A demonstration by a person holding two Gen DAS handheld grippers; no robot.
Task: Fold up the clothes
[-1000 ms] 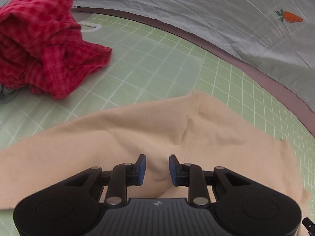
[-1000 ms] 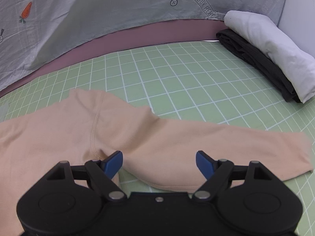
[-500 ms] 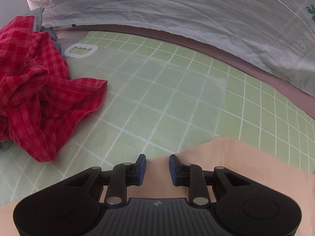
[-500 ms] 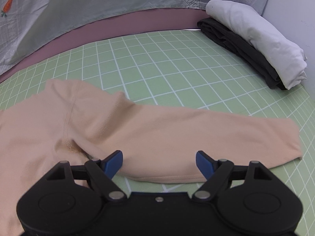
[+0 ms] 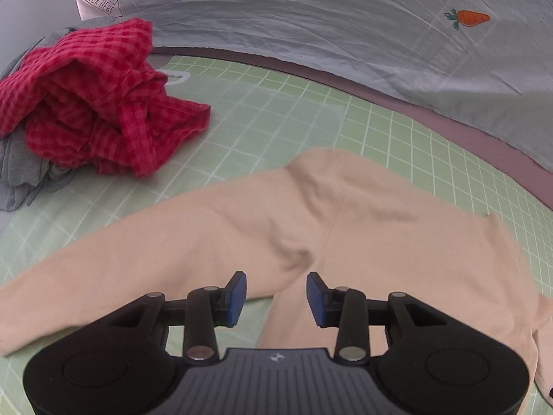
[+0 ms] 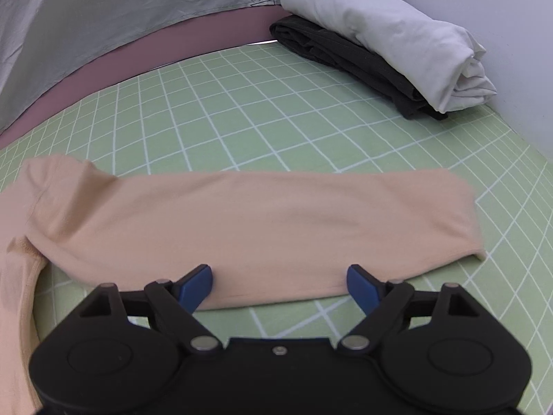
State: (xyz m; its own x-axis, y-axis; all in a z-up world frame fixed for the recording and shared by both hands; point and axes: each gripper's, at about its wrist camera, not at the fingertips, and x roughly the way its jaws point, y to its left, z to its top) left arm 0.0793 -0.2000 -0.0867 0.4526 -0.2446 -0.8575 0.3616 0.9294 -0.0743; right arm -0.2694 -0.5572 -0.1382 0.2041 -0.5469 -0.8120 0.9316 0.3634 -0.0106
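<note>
Nearer now, the peach top (image 6: 262, 221) lies flat (sleeves spread), both grippers released above it.

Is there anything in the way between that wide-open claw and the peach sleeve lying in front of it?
Nothing visible. The right claw hangs open just above the peach long-sleeved shirt's sleeve, with only bare green grid mat around it.

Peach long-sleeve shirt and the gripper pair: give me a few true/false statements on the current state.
1. The peach long-sleeve shirt lies spread on the green grid mat. True.
2. The right gripper is shut on a sleeve. False: it is wide open and holds nothing.
3. The left gripper is open. True.
4. The folded white garment lies under the folded black garment. False: white is on top.
5. The crumpled red checked garment is neatly folded. False: it is bunched up.
</note>
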